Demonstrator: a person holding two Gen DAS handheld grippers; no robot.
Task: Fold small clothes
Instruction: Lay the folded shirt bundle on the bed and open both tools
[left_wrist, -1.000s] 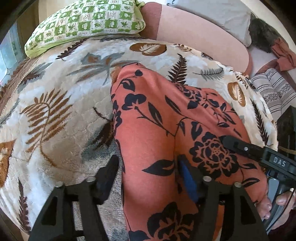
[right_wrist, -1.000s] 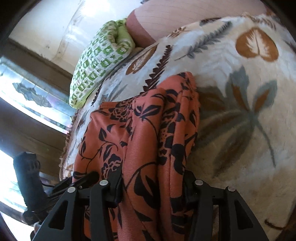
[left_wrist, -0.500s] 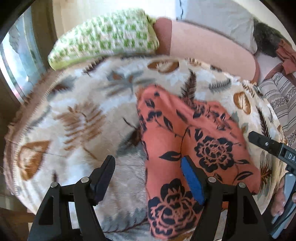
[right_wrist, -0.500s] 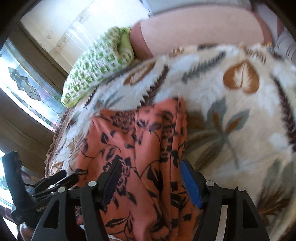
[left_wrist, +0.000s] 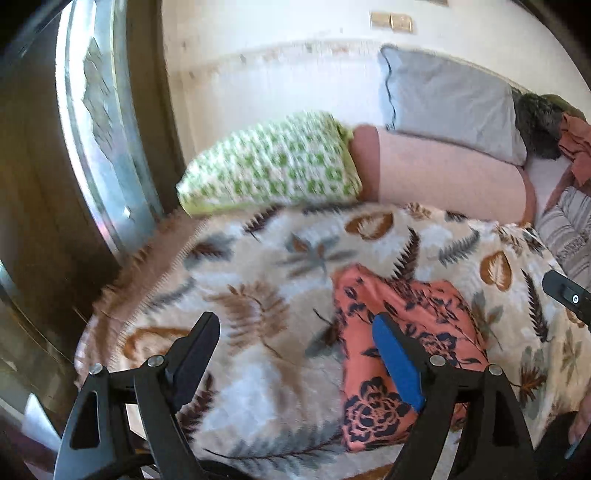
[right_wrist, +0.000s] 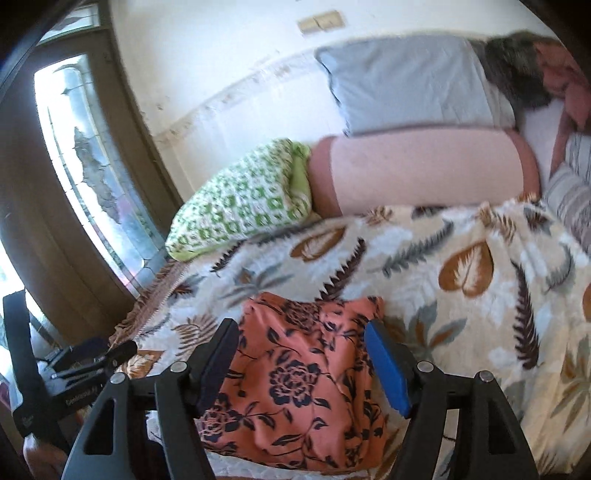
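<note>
An orange-red garment of thin cloth printed with dark blue flowers (left_wrist: 402, 354) is seen lying folded into a compact, roughly rectangular bundle on a fleecy cream blanket patterned with brown and grey leaves (left_wrist: 258, 295), near the blanket's front edge. No loose sleeve or leg is seen spread out beside it, so the folding of this piece is judged to be finished or nearly so.

The left gripper (left_wrist: 291, 354) is held above the blanket with its jaws opening wide; only bare blanket is framed between them, and the bundle lies beyond its blue-padded finger. The right gripper (right_wrist: 301, 360) is held above the bundle (right_wrist: 295, 373), its jaws likewise opening, and the cloth is seen in the gap between them but below, not pressed by either pad. Nothing is held by either tool.

Further back, a green-and-white checked pillow (left_wrist: 273, 166), a pink bolster (left_wrist: 439, 173) and a grey pillow (left_wrist: 447, 103) are seen. A rust-coloured cloth (left_wrist: 576, 144) and striped fabric (left_wrist: 569, 229) lie at the far right; whether these are further clothes awaiting folding cannot be told.
</note>
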